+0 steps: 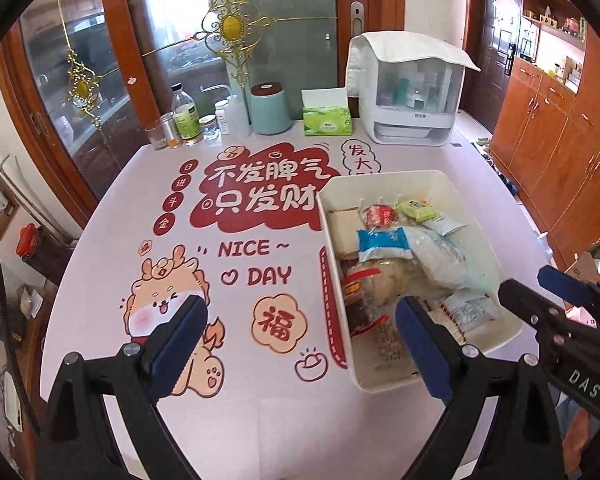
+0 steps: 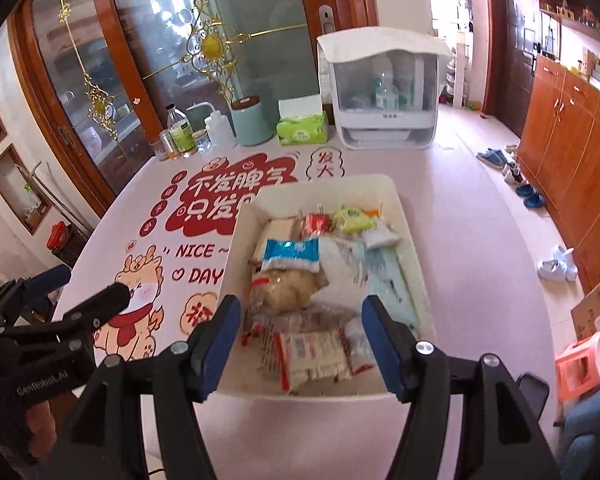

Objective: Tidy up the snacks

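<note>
- White snack bin (image 2: 416,248), right of centre on a pink tablecloth (image 1: 100,240) printed "NICE ~ DAY"; filled with wrapped snacks, blue-and-white packet (image 2: 290,256) on top.
- Left gripper (image 1: 300,344): jaws spread wide, empty, over the cloth at the bin's near-left corner.
- Right gripper (image 2: 300,344): jaws apart, empty, above the bin's near end.
- Left view only: "DAS" on the right gripper.
- Right view only: "GenRobot.AI" on the left gripper; shoes (image 2: 516,172) on the floor.
</note>
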